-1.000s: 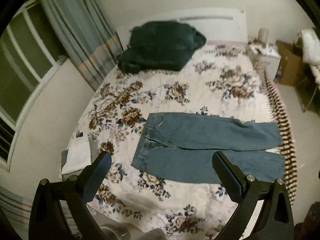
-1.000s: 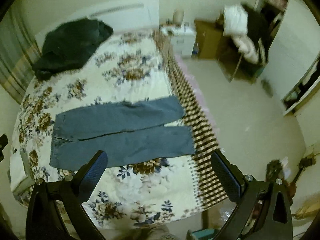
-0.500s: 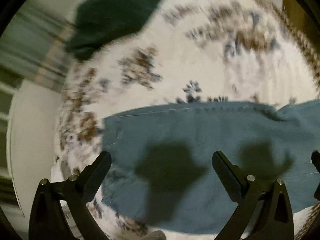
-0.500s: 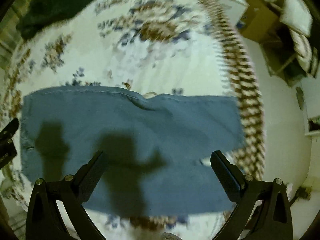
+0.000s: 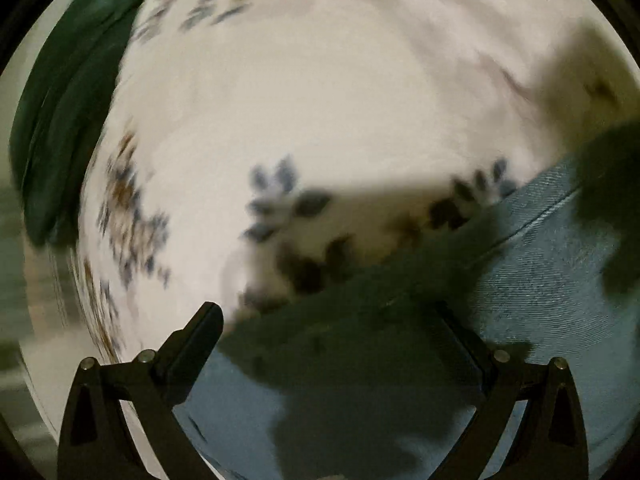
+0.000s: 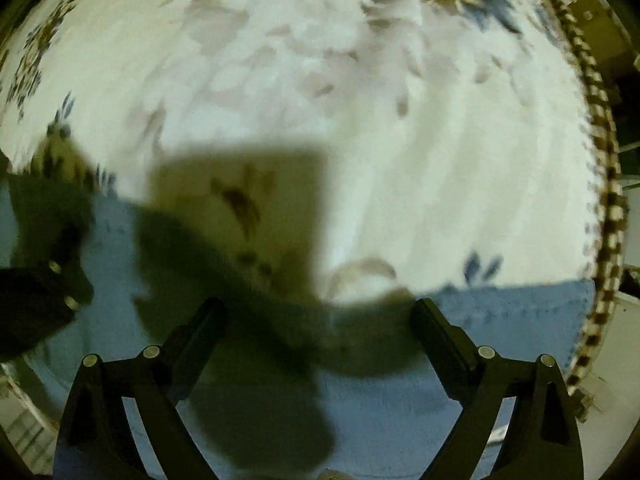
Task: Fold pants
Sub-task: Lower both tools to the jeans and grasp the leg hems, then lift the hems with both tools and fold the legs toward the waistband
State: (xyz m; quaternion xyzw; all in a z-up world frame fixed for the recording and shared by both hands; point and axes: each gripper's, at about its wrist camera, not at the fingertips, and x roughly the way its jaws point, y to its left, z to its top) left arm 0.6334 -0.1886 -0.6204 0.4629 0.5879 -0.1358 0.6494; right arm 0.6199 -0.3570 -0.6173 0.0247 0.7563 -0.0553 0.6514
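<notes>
Blue denim pants lie flat on the floral bedspread. My left gripper is open and empty, close above the pants' far edge near the waist end. My right gripper is open and empty, close above the far edge of the pants toward the leg end. The left gripper's body shows at the left of the right wrist view. Both views are blurred and gripper shadows darken the fabric.
A dark green garment lies on the bed at the far left. The bed's checkered border runs down the right side, with the floor beyond it.
Both grippers have dropped from high above the bed to just over the pants' far edge. The pants have not moved. Both jaws stay open.
</notes>
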